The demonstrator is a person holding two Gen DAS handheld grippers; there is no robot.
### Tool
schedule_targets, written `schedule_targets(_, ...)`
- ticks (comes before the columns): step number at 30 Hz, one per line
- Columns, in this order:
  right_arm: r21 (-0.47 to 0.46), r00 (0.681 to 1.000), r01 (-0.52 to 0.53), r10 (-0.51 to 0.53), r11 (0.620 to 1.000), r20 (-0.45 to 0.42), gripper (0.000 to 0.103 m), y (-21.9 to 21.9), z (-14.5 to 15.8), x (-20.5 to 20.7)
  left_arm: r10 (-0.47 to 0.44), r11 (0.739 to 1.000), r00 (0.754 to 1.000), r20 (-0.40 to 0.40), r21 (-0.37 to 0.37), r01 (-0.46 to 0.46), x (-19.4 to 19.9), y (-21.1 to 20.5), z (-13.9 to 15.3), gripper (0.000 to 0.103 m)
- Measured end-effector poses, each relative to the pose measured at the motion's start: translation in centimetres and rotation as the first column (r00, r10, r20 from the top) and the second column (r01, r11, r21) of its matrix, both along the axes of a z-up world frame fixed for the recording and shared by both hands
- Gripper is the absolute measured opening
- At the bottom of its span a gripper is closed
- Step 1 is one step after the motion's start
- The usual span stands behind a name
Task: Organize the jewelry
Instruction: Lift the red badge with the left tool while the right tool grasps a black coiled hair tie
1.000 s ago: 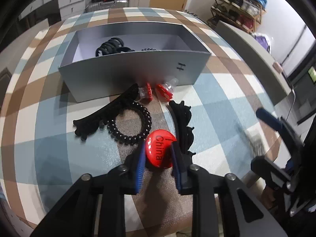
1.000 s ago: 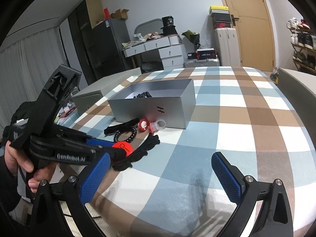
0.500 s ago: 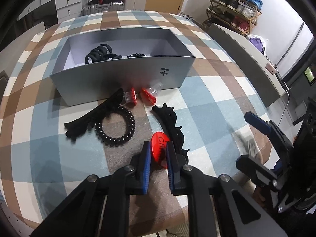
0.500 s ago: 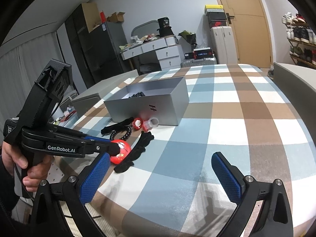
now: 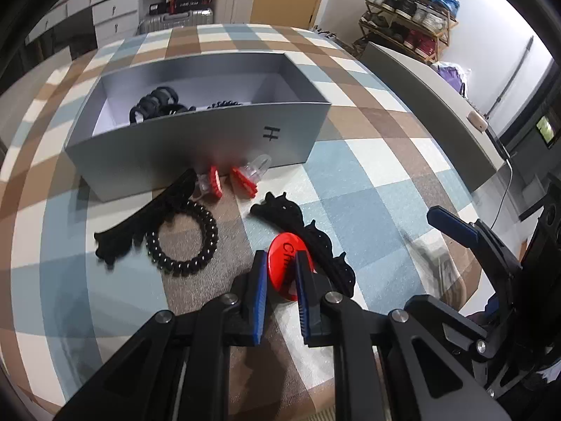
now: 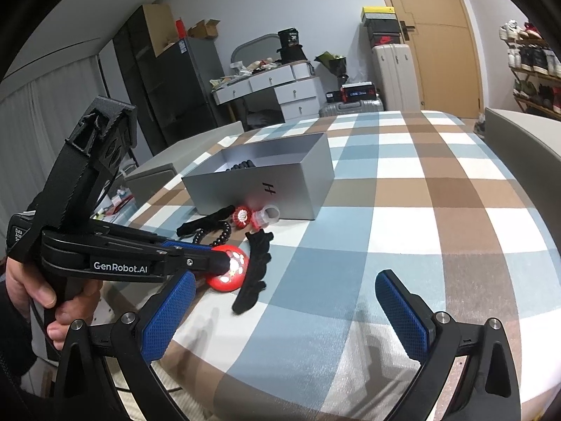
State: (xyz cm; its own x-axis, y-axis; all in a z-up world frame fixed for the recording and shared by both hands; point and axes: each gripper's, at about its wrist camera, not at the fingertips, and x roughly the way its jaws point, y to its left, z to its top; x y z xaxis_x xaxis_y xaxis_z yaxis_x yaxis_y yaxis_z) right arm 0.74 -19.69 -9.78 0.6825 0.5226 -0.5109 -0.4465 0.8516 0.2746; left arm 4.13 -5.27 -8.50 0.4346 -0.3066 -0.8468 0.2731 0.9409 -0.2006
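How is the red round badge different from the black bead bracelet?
The red round badge is a solid disc with writing; the black bead bracelet is an open ring of beads. The badge stands on edge, pinched in the left gripper; the bracelet lies flat, untouched. Both are outside the grey box.

We list by colour. Tablecloth (image 5: 368,189): checked in brown, pale blue, slate blue and cream. Box (image 5: 196,147): matt silver-grey, white floor inside, a black "H" mark on its front wall. Badge (image 5: 285,266): glossy red with black lettering; its other face, in the right wrist view, carries white spots. Two rings (image 5: 242,175): red faces on clear bodies. Coil tie (image 5: 182,236): glossy black. Two clips (image 5: 147,214): matt black. Left gripper (image 5: 279,273): black frame, blue textured pads. Right gripper (image 6: 284,312): the same black and blue. Door (image 6: 434,35): tan wood.
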Motion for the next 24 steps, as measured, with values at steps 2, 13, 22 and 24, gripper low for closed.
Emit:
schedule_targets(2, 0.001, 1.000, 0.004, -0.004, 1.000, -0.004, 0.103, -0.1, 0.0, 0.1, -0.003, 1.000, 1.000, 0.007, -0.004, 0.003, -0.2, 0.0, 0.2, 0.008)
schedule_targets(13, 0.012, 0.999, 0.012, -0.011, 1.000, -0.048, 0.103, -0.2, 0.0, 0.7, 0.019, 1.000, 0.996, 0.086, 0.014, -0.021, -1.7, 2.0, 1.0, 0.000)
schedule_targets(22, 0.037, 0.996, -0.015, 0.018, 0.999, -0.086, 0.103, 2.7, 1.7, 3.5, 0.072, 0.997, 0.986, 0.149, -0.017, -0.070, -2.5, 5.4, 1.8, 0.000)
schedule_targets(24, 0.035, 0.993, -0.026, 0.030, 0.999, -0.113, 0.102, 3.8, 1.8, 4.6, 0.083, 0.996, 0.982, 0.168, -0.025, -0.080, -2.7, 6.1, 2.1, 0.000)
